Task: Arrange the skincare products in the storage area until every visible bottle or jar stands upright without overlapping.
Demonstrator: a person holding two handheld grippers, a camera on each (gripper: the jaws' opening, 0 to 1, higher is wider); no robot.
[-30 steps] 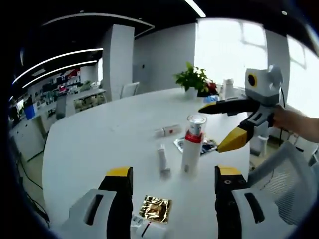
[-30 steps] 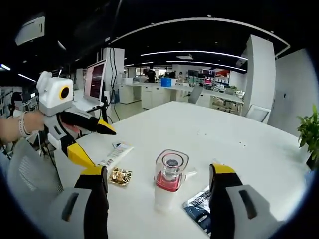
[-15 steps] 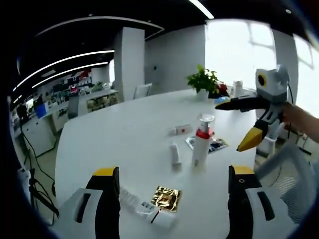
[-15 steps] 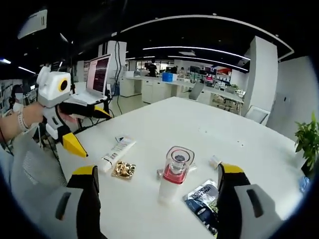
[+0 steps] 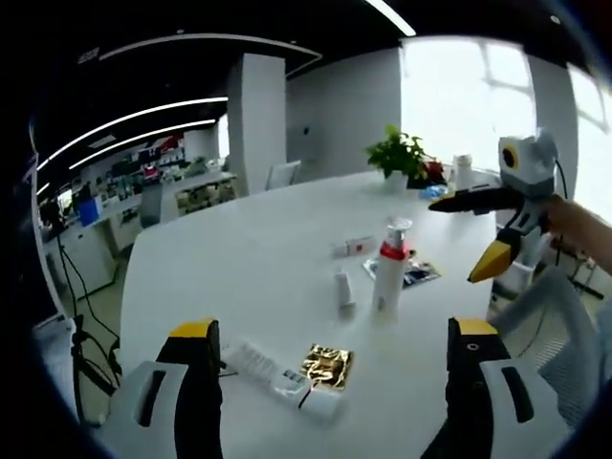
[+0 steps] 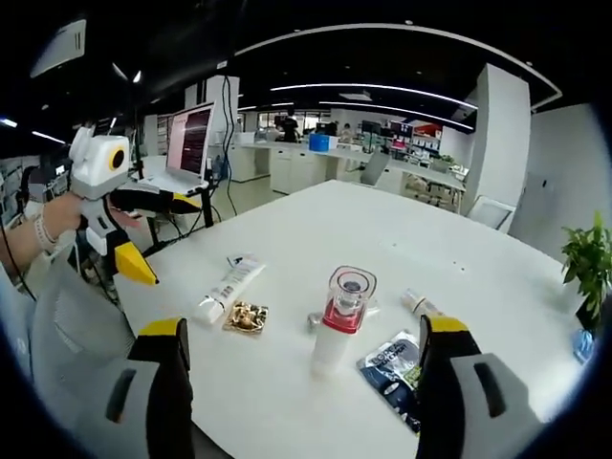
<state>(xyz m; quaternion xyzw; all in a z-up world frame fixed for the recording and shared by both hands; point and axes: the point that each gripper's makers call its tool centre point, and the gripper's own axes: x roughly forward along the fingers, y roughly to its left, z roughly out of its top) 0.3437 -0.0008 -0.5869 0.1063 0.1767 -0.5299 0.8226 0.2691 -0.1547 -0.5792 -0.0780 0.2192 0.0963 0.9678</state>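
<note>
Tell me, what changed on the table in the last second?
Both claws, left and right, pulled back from the table, open and empty, so more of it shows; nothing was grabbed or let go. The bottle stayed upright, and the tube, gold packet and blue sachet stayed flat where they were.

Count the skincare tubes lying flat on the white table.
3, possibly more hidden. A long white tube lies beside the gold packet; a small tube lies left of the upright red-collared bottle; a red-labelled tube lies farther behind.
</note>
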